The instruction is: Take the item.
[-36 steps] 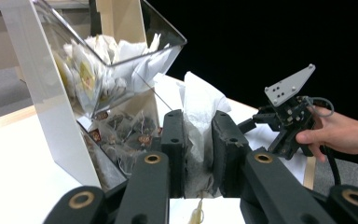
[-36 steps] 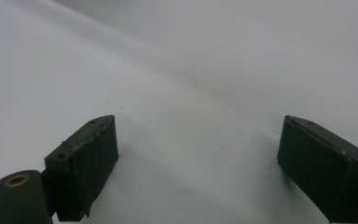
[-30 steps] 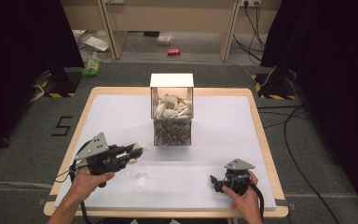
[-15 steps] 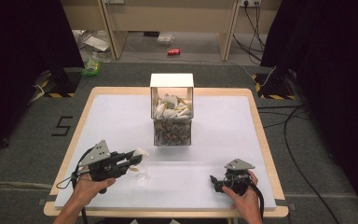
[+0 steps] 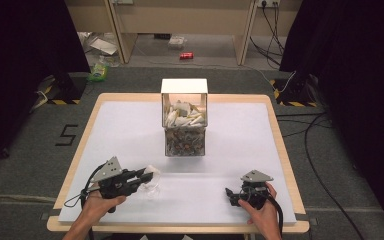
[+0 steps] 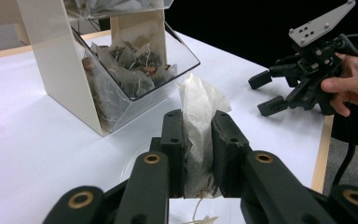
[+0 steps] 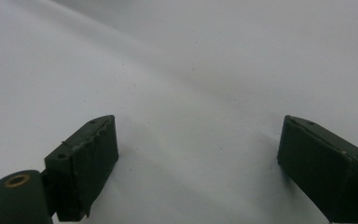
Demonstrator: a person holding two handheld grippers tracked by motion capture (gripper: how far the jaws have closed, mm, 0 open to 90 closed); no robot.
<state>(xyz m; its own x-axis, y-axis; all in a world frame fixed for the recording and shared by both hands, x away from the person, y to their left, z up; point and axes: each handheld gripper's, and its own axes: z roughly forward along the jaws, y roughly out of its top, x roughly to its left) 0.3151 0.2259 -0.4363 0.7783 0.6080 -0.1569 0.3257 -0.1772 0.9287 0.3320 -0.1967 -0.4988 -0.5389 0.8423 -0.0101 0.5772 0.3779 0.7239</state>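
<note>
tea bag (image 6: 199,107): thin crinkled paper, matt, between left gripper (image 6: 196,140) pads | pads: matt black, scuffed | dispenser box (image 6: 135,70) ahead: clear glossy plastic front, cream matt sides | table (image 7: 191,70) cover: smooth white matt | edge: pale wood

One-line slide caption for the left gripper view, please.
Left gripper clamps a tea bag before the clear dispenser; right gripper rests open on the table.

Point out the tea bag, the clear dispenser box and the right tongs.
tea bag (image 6: 199,105): left gripper view, on its paper pouch above the jaws.
clear dispenser box (image 5: 184,142): high view, on its front wall.
right tongs (image 5: 231,195): high view, midway between fingertips.
</note>
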